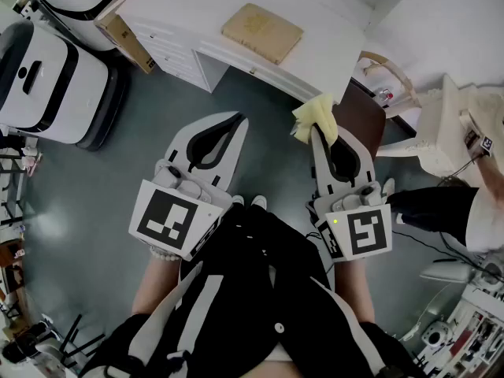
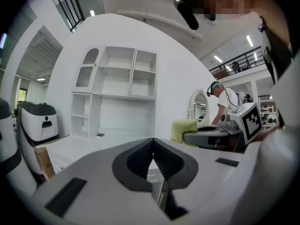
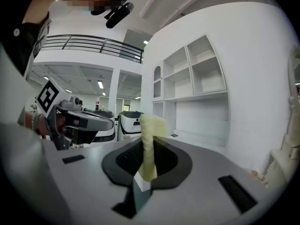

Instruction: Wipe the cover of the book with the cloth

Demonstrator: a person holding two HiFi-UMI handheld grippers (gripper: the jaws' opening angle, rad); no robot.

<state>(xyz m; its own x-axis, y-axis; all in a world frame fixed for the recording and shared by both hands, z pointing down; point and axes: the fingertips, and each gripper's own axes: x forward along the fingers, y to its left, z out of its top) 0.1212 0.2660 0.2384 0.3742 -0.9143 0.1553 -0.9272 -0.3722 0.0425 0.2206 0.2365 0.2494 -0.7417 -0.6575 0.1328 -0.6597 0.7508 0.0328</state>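
- The tan book (image 1: 262, 32) lies flat on the white surface (image 1: 339, 50), well apart from both grippers.
- The yellow cloth (image 1: 316, 118) is off the surface, near its front edge, pinched in the right gripper (image 1: 318, 136). Its fingers (image 3: 123, 159) are closed on the cloth, which sticks up past their tips.
- The left gripper (image 1: 238, 120) hangs beside it over the grey floor (image 1: 157, 124), its fingers (image 2: 137, 162) pressed together with nothing between them.

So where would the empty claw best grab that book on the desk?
The book lies flat on the white desk, so only a thin edge offers the left claw a pinch: probably the long edge nearest the person, approached from the front.
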